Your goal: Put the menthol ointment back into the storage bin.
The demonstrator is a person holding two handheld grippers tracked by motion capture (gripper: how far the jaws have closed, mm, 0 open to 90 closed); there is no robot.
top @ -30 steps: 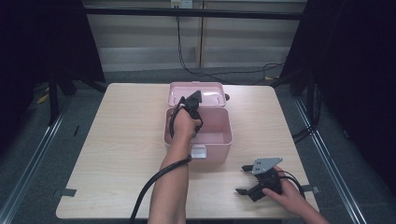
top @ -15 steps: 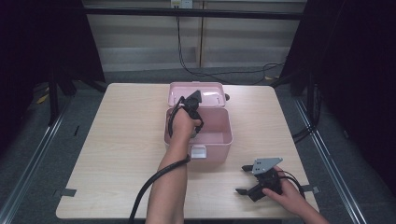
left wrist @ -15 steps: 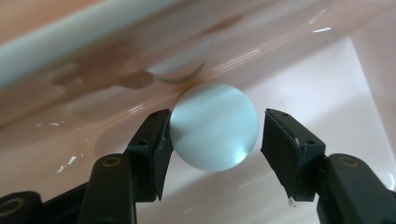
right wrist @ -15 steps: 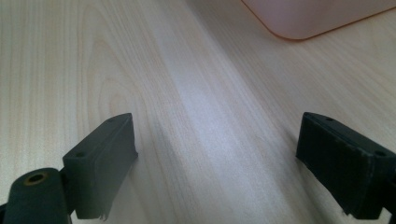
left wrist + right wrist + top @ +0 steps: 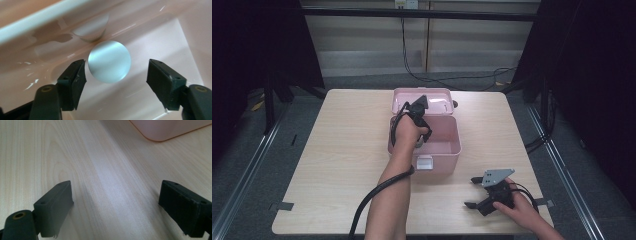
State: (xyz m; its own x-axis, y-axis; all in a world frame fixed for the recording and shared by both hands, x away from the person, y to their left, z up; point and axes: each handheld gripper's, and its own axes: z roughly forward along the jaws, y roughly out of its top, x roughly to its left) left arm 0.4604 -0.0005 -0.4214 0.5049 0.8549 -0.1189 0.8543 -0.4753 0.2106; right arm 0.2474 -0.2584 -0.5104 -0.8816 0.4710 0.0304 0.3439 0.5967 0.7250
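A pink box (image 5: 447, 145) stands open in the middle of the wooden table (image 5: 337, 150), its lid (image 5: 424, 100) tipped back behind it; the left gripper (image 5: 418, 131) reaches down into the box, and in the high view the hand (image 5: 411, 134) and the box wall hide its jaws. In the left gripper view the jaws stand spread apart, and between them, touching neither, sits a round silvery disc (image 5: 109, 61) on the pink floor of the box; whether it is a flat lid or the top of a can cannot be told. The right gripper (image 5: 477, 192) rests near the table's front right edge, well apart from the box, jaws released wide over bare wood; a corner of the box (image 5: 170, 128) is cut off at the top of the right gripper view.
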